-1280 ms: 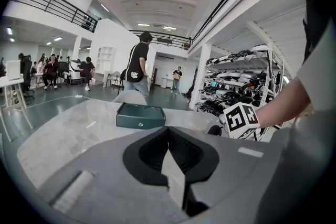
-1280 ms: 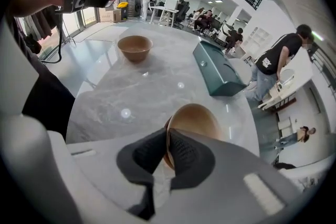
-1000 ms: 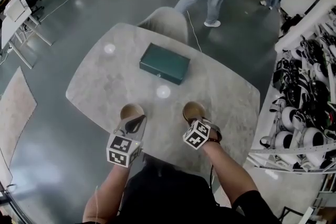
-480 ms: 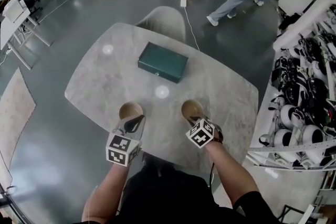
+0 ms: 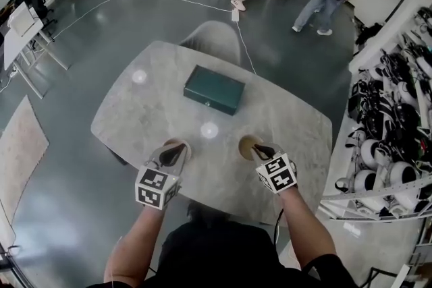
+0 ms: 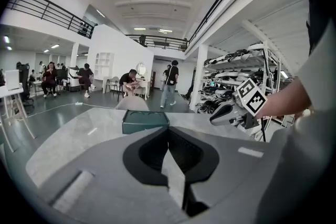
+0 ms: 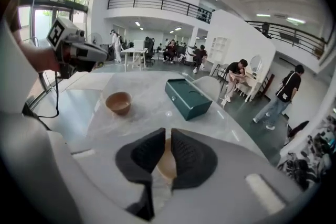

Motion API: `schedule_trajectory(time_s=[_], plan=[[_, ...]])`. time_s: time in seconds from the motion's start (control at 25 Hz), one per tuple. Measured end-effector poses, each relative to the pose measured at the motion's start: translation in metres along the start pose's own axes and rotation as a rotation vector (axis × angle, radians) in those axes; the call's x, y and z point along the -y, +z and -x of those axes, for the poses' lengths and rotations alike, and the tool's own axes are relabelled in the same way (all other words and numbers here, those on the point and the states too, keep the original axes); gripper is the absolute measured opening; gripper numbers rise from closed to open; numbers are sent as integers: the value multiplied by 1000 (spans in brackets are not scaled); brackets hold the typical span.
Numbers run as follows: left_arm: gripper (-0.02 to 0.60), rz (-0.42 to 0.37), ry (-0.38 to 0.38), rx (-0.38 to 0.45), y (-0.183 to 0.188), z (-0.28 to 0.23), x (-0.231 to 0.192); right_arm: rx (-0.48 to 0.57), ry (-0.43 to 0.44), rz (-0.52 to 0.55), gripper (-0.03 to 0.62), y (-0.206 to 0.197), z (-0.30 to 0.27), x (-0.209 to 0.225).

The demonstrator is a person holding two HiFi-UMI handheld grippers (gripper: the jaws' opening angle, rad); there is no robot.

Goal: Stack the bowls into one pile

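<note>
Two tan bowls are on the marble table [image 5: 135, 111]. The left bowl [image 5: 183, 145] [image 7: 118, 102] stands on the tabletop by itself. My left gripper [image 5: 174, 153] [image 6: 168, 131] hangs just above its near side, shut and empty. The right bowl [image 5: 247, 146] [image 7: 167, 162] has its rim between the jaws of my right gripper [image 5: 260, 150] [image 7: 165, 134], which is shut on it. Those jaws have just been closing on the rim. The bowl seems to be slightly off the table. Each gripper shows in the other's view: right gripper [image 6: 231, 111], left gripper [image 7: 79, 52].
A dark green box [image 5: 214, 89] [image 6: 145, 121] [image 7: 189, 97] lies at the table's middle, beyond both bowls. A grey chair [image 5: 216, 37] stands at the far edge. Racks of helmets [image 5: 391, 111] line the right side. People stand and sit far across the room.
My right gripper has risen and rolled with the right bowl's rim in its jaws. The left gripper has edged forward over the left bowl, still shut.
</note>
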State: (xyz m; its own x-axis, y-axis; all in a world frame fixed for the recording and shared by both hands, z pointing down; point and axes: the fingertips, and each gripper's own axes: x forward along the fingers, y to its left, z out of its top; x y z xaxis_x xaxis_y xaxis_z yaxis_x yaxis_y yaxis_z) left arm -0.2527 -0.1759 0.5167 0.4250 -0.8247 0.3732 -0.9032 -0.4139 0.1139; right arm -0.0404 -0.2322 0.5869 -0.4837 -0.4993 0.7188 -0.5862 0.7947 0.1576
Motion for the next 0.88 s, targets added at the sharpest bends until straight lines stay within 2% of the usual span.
schedule_trajectory(time_s=[0.16,0.32,0.48,0.64,0.88], plan=[[11,-15,11,2,0,11,-11,130,-9,-75,9,28,21,-7],[11,-13,37,-3,-2,21,-18,287,41,-177,5,57,40,-21],[11,-30,77,4,1,29,-19,422,69,-199,3,84,60,-28],[11,-21,120,-5,-3,28,-14,484,101,-199,4,88,72,-32],[12,7,146,2,1,23,0,518,131,-225,3,76,83,-24]])
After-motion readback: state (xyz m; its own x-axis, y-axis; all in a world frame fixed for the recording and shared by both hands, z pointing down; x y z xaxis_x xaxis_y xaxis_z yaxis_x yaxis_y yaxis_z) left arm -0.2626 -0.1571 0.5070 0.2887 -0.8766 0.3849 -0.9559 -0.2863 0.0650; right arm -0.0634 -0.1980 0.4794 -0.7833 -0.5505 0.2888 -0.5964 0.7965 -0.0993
